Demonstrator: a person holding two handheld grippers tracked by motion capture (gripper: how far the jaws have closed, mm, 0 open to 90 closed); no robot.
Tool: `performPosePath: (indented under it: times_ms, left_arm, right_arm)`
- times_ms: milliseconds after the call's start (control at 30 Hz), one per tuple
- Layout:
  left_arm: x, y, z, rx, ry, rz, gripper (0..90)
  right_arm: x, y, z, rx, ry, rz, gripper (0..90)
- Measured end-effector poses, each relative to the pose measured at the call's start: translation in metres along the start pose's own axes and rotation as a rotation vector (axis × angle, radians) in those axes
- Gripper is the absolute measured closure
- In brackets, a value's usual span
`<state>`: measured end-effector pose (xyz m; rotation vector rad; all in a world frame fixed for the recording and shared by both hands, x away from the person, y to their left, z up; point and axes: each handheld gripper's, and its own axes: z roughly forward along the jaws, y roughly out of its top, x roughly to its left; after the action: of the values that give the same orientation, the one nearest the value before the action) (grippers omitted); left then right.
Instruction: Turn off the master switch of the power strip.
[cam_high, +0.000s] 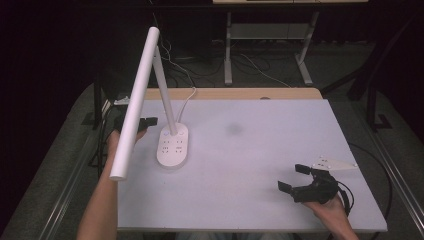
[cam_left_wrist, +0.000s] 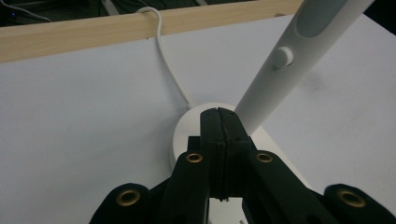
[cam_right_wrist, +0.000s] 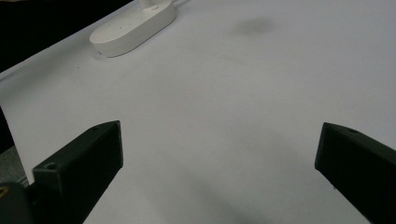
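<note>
Left tool (cam_high: 150, 121) sits at about nine o'clock on the white bench (cam_high: 250, 150) in the high view, jaws pressed together with nothing between them, its tip just beside the white oval plastic lamp base (cam_high: 173, 145). From that base a slim white stem rises toward twelve o'clock and carries the long white tubular lamp head (cam_high: 134, 102), which slants down toward seven o'clock above the person's left forearm. Right tool (cam_high: 294, 179) lies at about four o'clock, jaws spread wide and empty, well apart from the lamp. A pale wooden strip (cam_high: 230, 93) edges the bench's far side; beyond it are dark floor, grey metal frame legs (cam_high: 228, 50) and loose cables.

Left gripper view: the left tool (cam_left_wrist: 218, 114) shows its two black jaws meeting flat, held over the lamp base (cam_left_wrist: 187, 135). A white cord (cam_left_wrist: 166, 60) runs from the base over the wooden strip (cam_left_wrist: 93, 32).

Right gripper view: the right tool (cam_right_wrist: 219, 154) shows its jaws far apart over bare white bench (cam_right_wrist: 233, 93), with the lamp base (cam_right_wrist: 133, 28) at eleven o'clock.
</note>
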<state>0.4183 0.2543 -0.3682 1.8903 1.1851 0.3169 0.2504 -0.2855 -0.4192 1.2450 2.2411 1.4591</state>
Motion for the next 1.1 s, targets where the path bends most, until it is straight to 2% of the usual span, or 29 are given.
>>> performPosePath:
  times_ms: [167,200,467,567,1100]
  left_arm:
    - [0.001,-0.002,0.006,0.006,0.003,-0.013,89.7]
    - [0.002,-0.002,0.008,0.015,-0.001,-0.001,89.7]
    - [0.005,-0.005,0.017,0.038,-0.006,-0.002,89.8]
    - [0.005,-0.006,0.023,0.064,-0.003,0.012,89.8]
    - [0.007,-0.011,0.038,0.097,-0.004,0.009,89.8]
  right_arm:
    - [0.000,0.000,0.000,0.001,0.000,-0.001,0.3]
    - [0.000,0.000,0.000,0.001,0.000,-0.002,0.3]
    - [0.000,0.000,0.000,0.003,-0.002,0.001,0.3]
    - [0.000,0.000,0.000,0.005,-0.003,0.006,0.3]
    - [-0.001,0.000,-0.001,0.007,-0.004,0.006,0.3]
